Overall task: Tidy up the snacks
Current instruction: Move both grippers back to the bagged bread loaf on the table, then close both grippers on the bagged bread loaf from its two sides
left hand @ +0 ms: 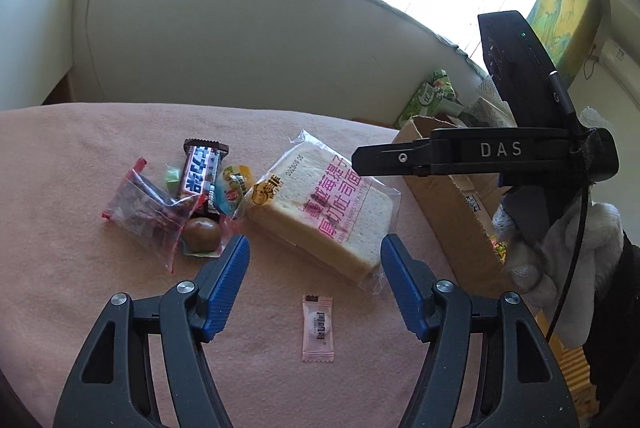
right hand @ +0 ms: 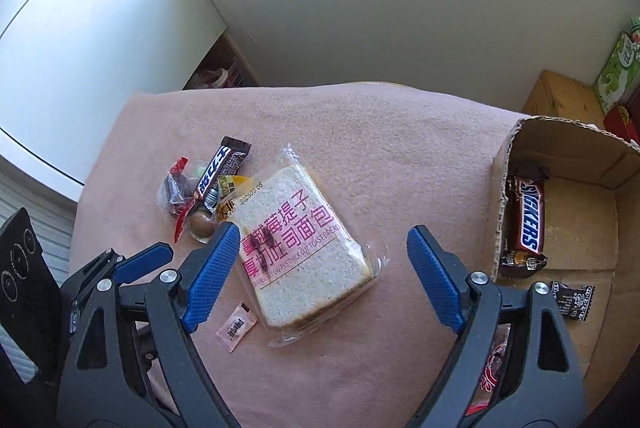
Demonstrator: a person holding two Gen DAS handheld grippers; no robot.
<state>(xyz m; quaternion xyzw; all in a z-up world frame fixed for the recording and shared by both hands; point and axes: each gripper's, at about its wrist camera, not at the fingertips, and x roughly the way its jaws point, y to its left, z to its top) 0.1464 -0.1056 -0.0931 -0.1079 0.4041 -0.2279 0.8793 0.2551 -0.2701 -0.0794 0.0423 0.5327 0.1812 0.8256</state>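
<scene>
Both grippers are hanging spread and empty over the pink cloth-covered table (right hand: 400,132).

Right gripper (right hand: 320,252) is straddling the clear-wrapped white bread slice pack (right hand: 304,248); advise pinching across its edges gently, then lifting toward the brown cardboard box (right hand: 500,188); left gripper (left hand: 316,264) is holding nothing.

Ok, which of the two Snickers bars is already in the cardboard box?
The Snickers bar with English lettering, lying against the cardboard box wall. The Chinese-lettered bar sits in the snack pile on the pink cloth.
</scene>
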